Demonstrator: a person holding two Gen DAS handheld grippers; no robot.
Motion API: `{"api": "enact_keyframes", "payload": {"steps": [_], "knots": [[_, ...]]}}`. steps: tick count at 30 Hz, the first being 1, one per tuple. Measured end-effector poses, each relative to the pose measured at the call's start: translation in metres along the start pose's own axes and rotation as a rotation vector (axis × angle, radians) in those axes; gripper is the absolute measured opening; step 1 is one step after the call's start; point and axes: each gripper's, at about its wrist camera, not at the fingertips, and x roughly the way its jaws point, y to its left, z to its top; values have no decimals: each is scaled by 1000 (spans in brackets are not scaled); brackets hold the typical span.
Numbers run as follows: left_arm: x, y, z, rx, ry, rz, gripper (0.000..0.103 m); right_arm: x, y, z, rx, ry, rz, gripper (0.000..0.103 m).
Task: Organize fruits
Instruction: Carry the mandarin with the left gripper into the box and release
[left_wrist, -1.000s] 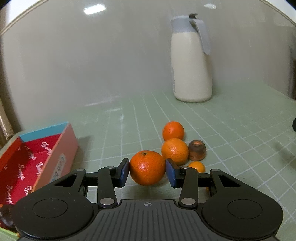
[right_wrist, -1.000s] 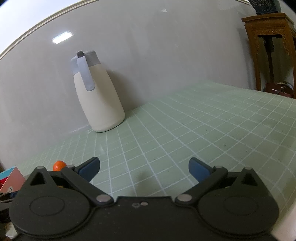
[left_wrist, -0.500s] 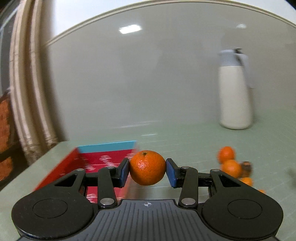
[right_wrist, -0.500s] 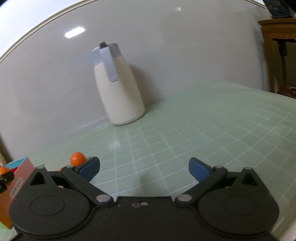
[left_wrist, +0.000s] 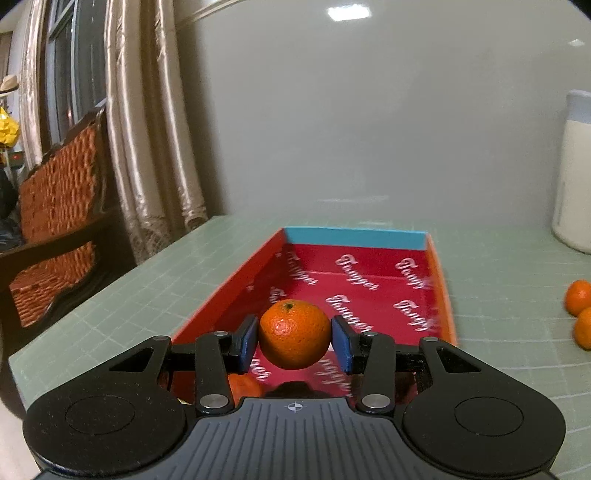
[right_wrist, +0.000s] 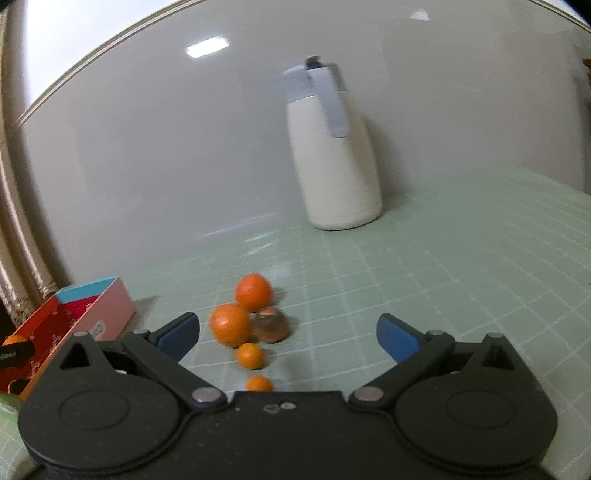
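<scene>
My left gripper is shut on an orange, its blue pads pressing both sides, and it hangs over the near part of the red box with white lettering and a blue far wall. Another orange lies in the box beneath the fingers. My right gripper stands open with nothing between its fingers. Ahead of it on the green mat lie two larger oranges, a brown fruit and two small oranges. The box shows at the left there.
A cream jug with a grey lid stands at the back by the wall. Curtains and a wicker chair lie beyond the table's left edge. A green thing peeks in at the right wrist view's left edge.
My left gripper has carried the orange leftward from the fruit pile to above the red box. The right gripper has swung left, so the fruit pile now lies before it.
</scene>
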Motion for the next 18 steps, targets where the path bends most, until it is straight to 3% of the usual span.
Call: {"api": "enact_keyframes", "payload": {"steps": [7,18], "knots": [[8,14,-5,-31,51,-2,43,5,15,-4,-1,14,44,103],[-9,33,-8,-48,-2,-9,44,9,36,-8,-48,24,101,103]]}}
